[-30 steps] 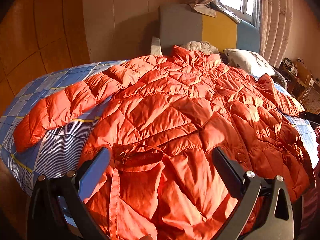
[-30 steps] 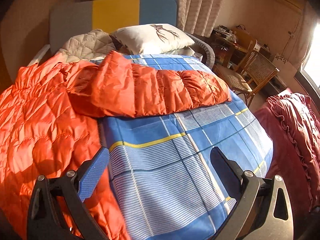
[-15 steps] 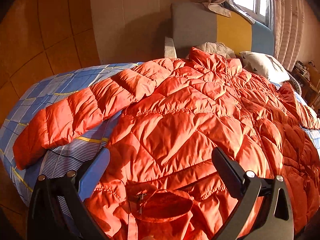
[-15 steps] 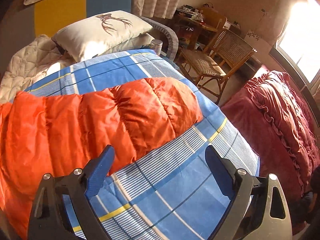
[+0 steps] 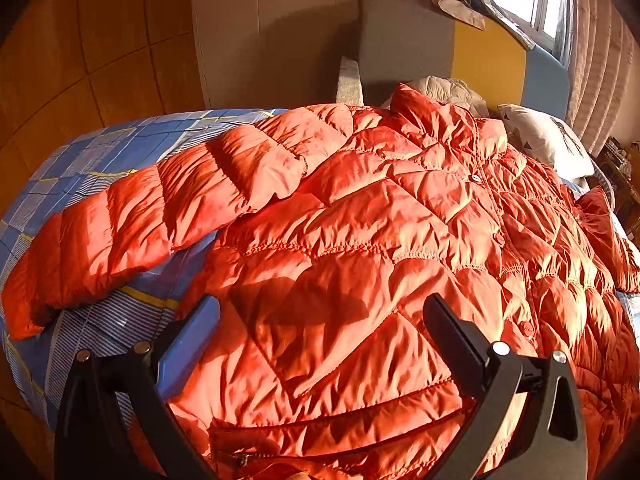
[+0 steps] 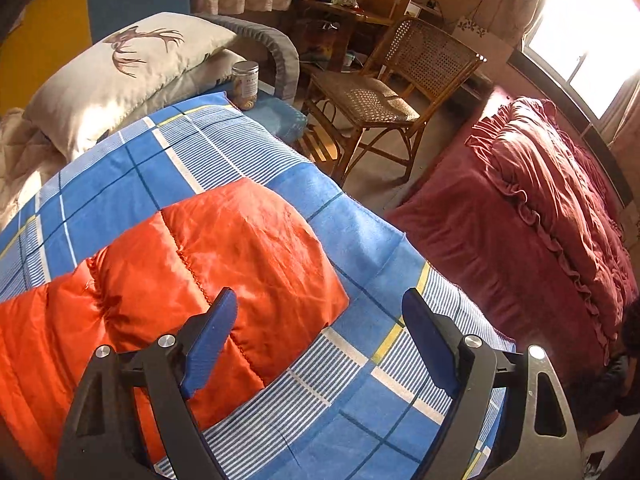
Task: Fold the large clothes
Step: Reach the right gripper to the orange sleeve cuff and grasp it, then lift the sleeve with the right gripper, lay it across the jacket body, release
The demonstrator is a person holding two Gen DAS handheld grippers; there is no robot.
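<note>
Hovering fingers [image 5: 188, 344] spread over jacket [image 5: 360, 240]

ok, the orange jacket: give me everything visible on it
The orange jacket is a shiny quilted puffer with stitched panels, a stand-up collar, a button front and a zipped pocket near the hem. It lies spread flat, front up, on the blue plaid bedsheet, both sleeves extended sideways, collar toward the headboard. The cuff of one sleeve lies near the bed's edge below the open right gripper. The open left gripper hangs above the lower torso. Neither holds it.
</note>
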